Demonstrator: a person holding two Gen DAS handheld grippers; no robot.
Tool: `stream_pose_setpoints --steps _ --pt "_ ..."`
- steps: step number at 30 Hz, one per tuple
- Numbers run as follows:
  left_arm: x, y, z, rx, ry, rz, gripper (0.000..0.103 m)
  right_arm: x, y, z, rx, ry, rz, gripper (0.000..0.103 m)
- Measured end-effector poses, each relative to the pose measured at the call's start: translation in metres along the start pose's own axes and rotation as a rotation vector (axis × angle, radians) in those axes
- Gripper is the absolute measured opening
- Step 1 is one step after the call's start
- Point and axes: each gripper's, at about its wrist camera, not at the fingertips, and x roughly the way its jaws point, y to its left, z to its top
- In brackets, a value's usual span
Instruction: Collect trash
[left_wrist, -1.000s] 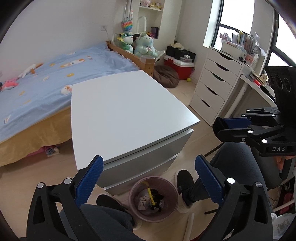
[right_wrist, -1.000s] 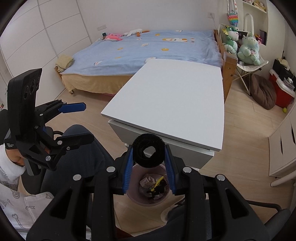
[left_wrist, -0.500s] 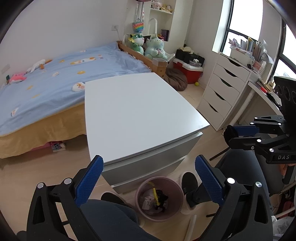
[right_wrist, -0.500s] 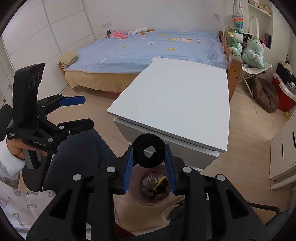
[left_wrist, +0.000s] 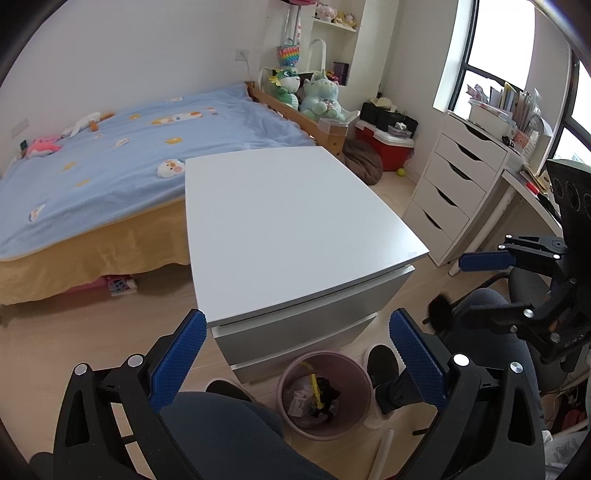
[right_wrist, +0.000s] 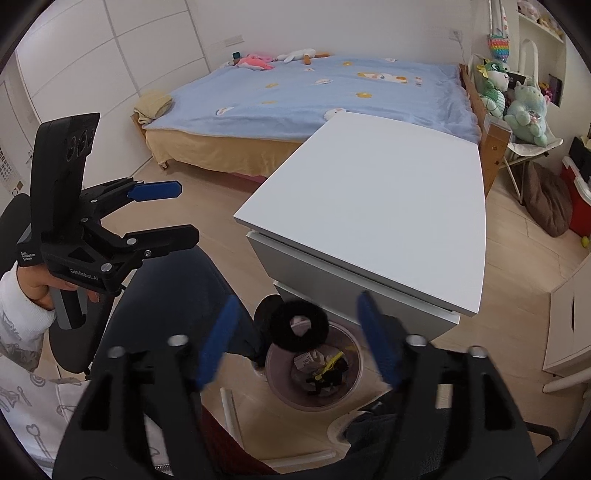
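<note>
A black fuzzy ring (right_wrist: 300, 325) hangs free in the air between the spread fingers of my right gripper (right_wrist: 301, 343), just above a pink waste bin (right_wrist: 280, 384) that holds paper scraps and black and yellow bits. The ring also shows in the left wrist view (left_wrist: 438, 312), near the right gripper (left_wrist: 476, 291). My left gripper (left_wrist: 297, 354) is open and empty above the bin (left_wrist: 356, 413), and it shows at the left of the right wrist view (right_wrist: 173, 214).
A white drawer unit (left_wrist: 295, 236) stands right behind the bin. A bed with a blue cover (left_wrist: 129, 147) is beyond it, a white chest of drawers (left_wrist: 454, 195) to the right. The person's legs (left_wrist: 229, 428) and shoes flank the bin.
My right gripper has opened and let go of the black ring, which now drops toward the bin. Both grippers have drawn back and up slightly.
</note>
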Motion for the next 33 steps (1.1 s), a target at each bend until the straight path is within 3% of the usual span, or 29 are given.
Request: stream_pose_setpoints --steps 3,7,21,33 --pt "0.002 -0.002 0.000 0.003 0.002 0.000 0.095 0.001 -0.004 0.000 0.015 -0.002 -0.022 0.097" --pt "0.003 -0.004 0.000 0.010 0.006 -0.002 0.095 0.000 -0.011 -0.002 0.053 -0.016 -0.059 0.100" --pt "0.006 -0.005 0.009 -0.001 -0.001 -0.001 0.095 -0.005 -0.027 0.001 0.132 -0.031 -0.150 0.100" --pt "0.006 -0.008 0.034 0.030 -0.051 0.003 0.095 -0.012 -0.043 0.031 0.147 -0.079 -0.204 0.100"
